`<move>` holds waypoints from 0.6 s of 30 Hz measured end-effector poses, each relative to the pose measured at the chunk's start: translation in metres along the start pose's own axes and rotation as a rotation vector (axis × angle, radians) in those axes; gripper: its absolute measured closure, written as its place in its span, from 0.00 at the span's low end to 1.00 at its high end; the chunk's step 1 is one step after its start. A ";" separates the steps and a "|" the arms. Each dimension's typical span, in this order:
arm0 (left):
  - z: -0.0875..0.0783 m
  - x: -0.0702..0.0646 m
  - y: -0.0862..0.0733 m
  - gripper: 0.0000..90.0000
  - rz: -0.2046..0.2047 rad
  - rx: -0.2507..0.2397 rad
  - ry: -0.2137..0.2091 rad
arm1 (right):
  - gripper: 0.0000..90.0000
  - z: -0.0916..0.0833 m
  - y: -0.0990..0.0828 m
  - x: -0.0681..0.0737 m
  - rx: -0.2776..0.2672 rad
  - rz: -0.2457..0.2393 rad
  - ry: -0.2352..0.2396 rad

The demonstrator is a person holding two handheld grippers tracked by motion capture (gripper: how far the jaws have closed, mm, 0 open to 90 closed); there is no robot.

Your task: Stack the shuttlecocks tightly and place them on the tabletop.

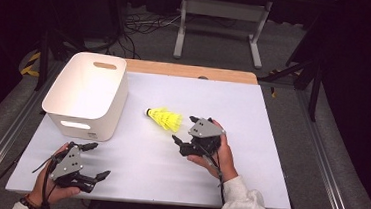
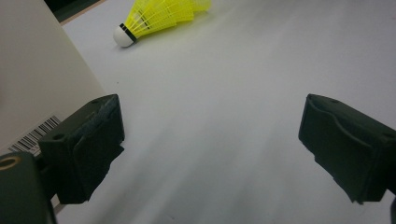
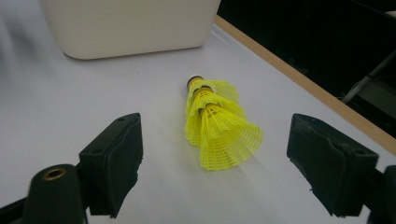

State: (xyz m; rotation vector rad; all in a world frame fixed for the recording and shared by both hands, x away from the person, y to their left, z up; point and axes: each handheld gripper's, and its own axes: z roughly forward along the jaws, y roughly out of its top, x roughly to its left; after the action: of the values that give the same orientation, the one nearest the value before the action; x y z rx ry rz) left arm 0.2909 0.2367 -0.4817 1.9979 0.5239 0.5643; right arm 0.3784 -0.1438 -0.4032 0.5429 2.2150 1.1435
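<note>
A stack of nested yellow shuttlecocks (image 1: 164, 118) lies on its side on the white table (image 1: 167, 178), cork end toward the bin. My right gripper (image 1: 184, 129) sits just right of it, open, jaws facing the skirt end. In the right gripper view the shuttlecocks (image 3: 217, 123) lie ahead, between the lines of the two wide-apart jaws, and neither pad touches them. My left gripper (image 1: 99, 160) rests near the table's front left corner, open and holding nothing. In the left gripper view the shuttlecocks (image 2: 159, 16) lie far ahead.
A white plastic bin (image 1: 86, 94) with handle slots stands at the table's back left, close to the left gripper's jaw (image 2: 37, 79) and behind the shuttlecocks (image 3: 130, 23). A wooden edge (image 1: 191, 71) runs along the table's far side. Cables and metal frames lie beyond.
</note>
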 end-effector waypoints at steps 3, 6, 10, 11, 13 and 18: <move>0.001 0.000 -0.001 0.09 -0.004 -0.002 0.001 | 0.21 -0.008 -0.004 -0.001 -0.017 -0.008 -0.018; 0.001 0.000 -0.001 0.09 -0.004 0.003 0.000 | 0.20 -0.012 -0.007 -0.002 -0.025 -0.013 -0.025; -0.002 0.000 -0.001 0.09 -0.011 -0.004 0.009 | 0.19 -0.022 -0.013 -0.004 -0.041 -0.006 -0.058; -0.003 0.000 -0.002 0.09 -0.011 -0.005 0.011 | 0.19 -0.024 -0.014 -0.004 -0.044 -0.003 -0.063; -0.004 0.001 -0.002 0.09 -0.016 -0.007 0.014 | 0.19 -0.027 -0.017 -0.005 -0.048 -0.004 -0.076; -0.006 0.003 -0.004 0.09 -0.022 -0.014 0.023 | 0.17 -0.033 -0.029 -0.006 -0.026 -0.016 -0.106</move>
State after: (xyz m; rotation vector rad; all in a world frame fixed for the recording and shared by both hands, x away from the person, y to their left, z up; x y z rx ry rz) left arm 0.2895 0.2444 -0.4819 1.9726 0.5540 0.5767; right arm 0.3586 -0.1828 -0.4106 0.5612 2.1079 1.1086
